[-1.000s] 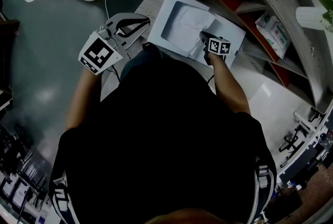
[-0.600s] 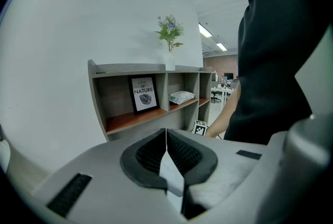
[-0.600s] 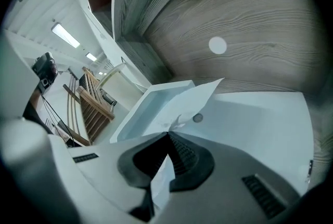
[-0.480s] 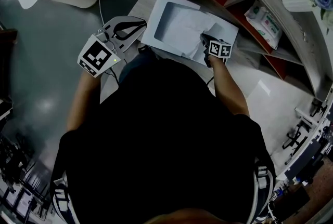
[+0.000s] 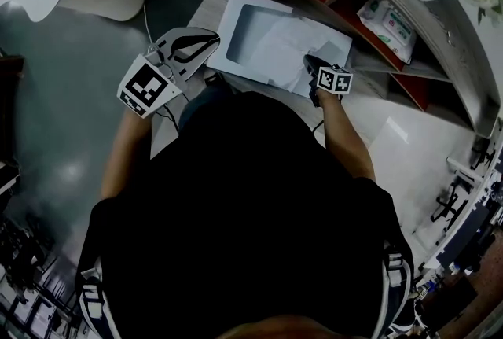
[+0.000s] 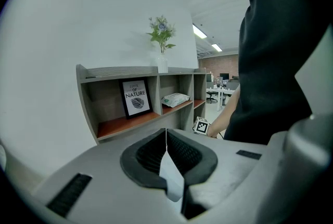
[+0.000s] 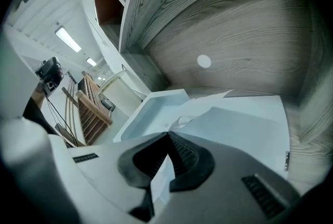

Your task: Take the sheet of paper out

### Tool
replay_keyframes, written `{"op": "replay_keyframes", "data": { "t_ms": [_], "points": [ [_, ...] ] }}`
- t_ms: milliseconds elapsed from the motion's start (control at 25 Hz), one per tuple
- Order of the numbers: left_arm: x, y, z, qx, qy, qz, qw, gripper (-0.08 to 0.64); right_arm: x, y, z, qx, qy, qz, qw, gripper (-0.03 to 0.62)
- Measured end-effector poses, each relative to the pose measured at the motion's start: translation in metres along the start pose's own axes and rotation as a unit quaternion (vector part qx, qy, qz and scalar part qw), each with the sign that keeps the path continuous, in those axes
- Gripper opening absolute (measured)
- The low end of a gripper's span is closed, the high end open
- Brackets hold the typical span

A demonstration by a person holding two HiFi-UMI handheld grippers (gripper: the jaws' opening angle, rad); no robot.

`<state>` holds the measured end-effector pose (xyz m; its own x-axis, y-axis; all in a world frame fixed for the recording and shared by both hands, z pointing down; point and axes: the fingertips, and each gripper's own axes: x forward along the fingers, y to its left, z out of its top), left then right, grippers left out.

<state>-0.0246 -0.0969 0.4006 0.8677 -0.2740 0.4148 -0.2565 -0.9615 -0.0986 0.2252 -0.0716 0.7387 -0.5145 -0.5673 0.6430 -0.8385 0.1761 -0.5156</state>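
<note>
sheet of paper (image 5: 297, 40): white and creased, partly out of the white box, lying slantwise over that box's right half; near edge crumpled at the right tool's tips
white box (image 5: 236, 15): flat and shallow, with a rectangular opening showing a pale blue-grey inside; resting on the worktop just in front of the shelf unit
right tool (image 7: 169, 135): jaws closed together, pinching the near edge of the sheet; a sliver of white between the pads further back; aimed down and away toward the box
right marker cube (image 5: 334, 80): black-and-white squares, just behind the tips, above a bare forearm
left tool (image 6: 166, 133): jaws closed, tips meeting, nothing made out in the grip; in the head view close to the box's left edge, contact with it not clear
left marker cube (image 5: 147, 86): larger in the head view, set well left of the box
worktop (image 5: 206, 15): pale wood grain, only a narrow strip showing left of the box
shelf unit (image 6: 130, 70): grey wood frame with red-brown boards, open compartments side by side
framed print (image 6: 136, 98): upright in the left compartment, leaf motif under the words LOVE OF NATURE
packet (image 6: 175, 99): soft, white and green, lying in the middle compartment
vase (image 6: 162, 62): white, with flowers, on top of the shelf unit
floor (image 5: 71, 109): grey-green, glossy
dark top (image 5: 251, 211): filling the lower head view
</note>
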Motion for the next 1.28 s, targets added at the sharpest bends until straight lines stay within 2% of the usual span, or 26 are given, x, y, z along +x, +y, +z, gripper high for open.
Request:
{"op": "replay_keyframes", "data": {
  "t_ms": [360,720,1280],
  "points": [
    [0.001,-0.013,0.005,0.004,-0.006,-0.003,1.0000,0.021,-0.028,0.014,0.018,-0.007,-0.042,0.014,0.999,0.017],
    [0.006,-0.024,0.009,0.004,-0.012,-0.006,0.9999,0.023,-0.062,0.031,0.044,-0.057,-0.072,0.028,0.995,0.017],
    [0.016,-0.030,0.016,0.004,-0.011,-0.005,0.9999,0.023,-0.118,0.075,0.079,-0.114,-0.115,0.083,0.983,0.017]
  ]
}}
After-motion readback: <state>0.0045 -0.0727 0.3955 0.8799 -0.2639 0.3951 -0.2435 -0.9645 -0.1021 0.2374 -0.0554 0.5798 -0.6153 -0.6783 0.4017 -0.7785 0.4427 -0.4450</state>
